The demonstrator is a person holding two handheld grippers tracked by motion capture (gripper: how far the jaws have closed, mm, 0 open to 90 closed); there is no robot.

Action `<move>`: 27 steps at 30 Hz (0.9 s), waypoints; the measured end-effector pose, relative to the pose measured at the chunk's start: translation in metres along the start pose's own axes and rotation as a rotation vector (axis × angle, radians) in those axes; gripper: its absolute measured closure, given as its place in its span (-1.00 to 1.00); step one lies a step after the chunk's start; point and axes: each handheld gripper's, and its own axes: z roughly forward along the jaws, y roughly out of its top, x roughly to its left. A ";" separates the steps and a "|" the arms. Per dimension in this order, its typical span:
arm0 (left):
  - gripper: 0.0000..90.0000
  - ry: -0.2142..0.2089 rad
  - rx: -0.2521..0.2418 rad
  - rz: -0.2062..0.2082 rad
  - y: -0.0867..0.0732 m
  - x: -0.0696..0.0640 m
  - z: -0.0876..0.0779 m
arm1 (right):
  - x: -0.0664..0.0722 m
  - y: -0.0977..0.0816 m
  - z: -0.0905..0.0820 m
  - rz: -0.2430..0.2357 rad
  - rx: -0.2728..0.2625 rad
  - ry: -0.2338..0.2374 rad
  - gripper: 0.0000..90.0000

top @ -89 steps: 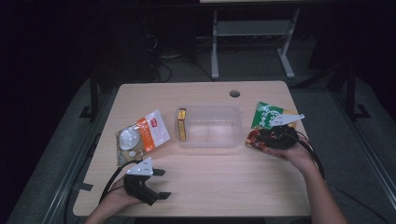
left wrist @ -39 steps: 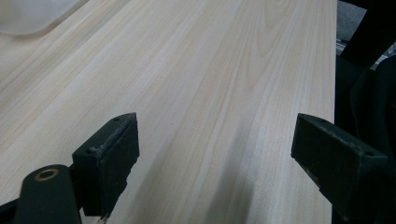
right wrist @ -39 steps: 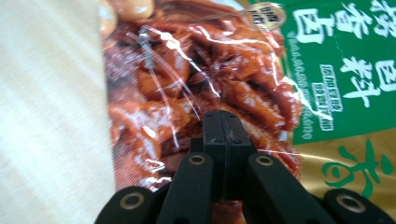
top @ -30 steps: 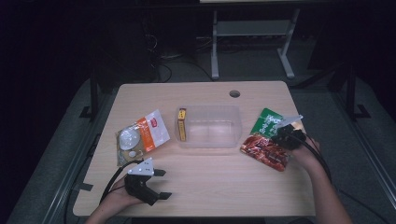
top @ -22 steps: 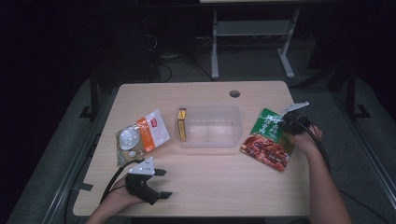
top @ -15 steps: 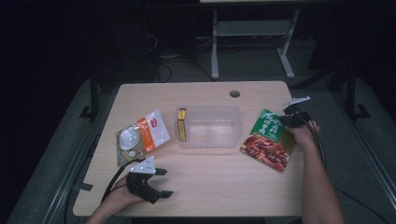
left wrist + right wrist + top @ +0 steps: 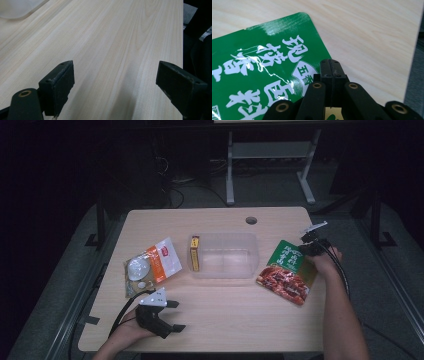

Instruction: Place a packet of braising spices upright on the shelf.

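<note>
A green and red food pouch [image 7: 285,270] lies flat on the wooden table [image 7: 225,320], right of the middle. My right gripper [image 7: 303,250] is at the pouch's upper right edge. In the right gripper view its jaws are pressed together, and my right gripper [image 7: 330,62] hangs just over the green pouch [image 7: 262,62] near its rim, with nothing seen between the pads. At the near left my left gripper [image 7: 176,316] rests on the table with its jaws wide apart. Bare wood lies between the jaws of my left gripper [image 7: 115,72].
A clear plastic container [image 7: 225,255] stands mid-table, with a narrow yellow box [image 7: 194,252] against its left side. An orange and clear packet [image 7: 150,267] lies farther left. A cable hole [image 7: 251,220] is at the table's far edge. The table's right edge is close to the right hand.
The right gripper has moved from the pouch's lower right to its upper right edge. The pouch, shifted since the oldest frame, has lain still for the last second. The left gripper has not moved.
</note>
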 end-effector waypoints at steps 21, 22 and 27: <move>-0.67 -0.004 -0.001 0.014 0.001 -0.004 -0.002 | 0.044 -0.035 -0.039 -0.168 0.045 0.128 1.00; -0.67 -0.005 -0.001 0.013 0.001 -0.005 -0.002 | 0.047 -0.037 -0.041 -0.177 0.048 0.130 1.00; -0.67 0.000 -0.004 0.014 0.001 -0.005 -0.003 | 0.068 -0.050 -0.055 -0.232 0.055 0.177 1.00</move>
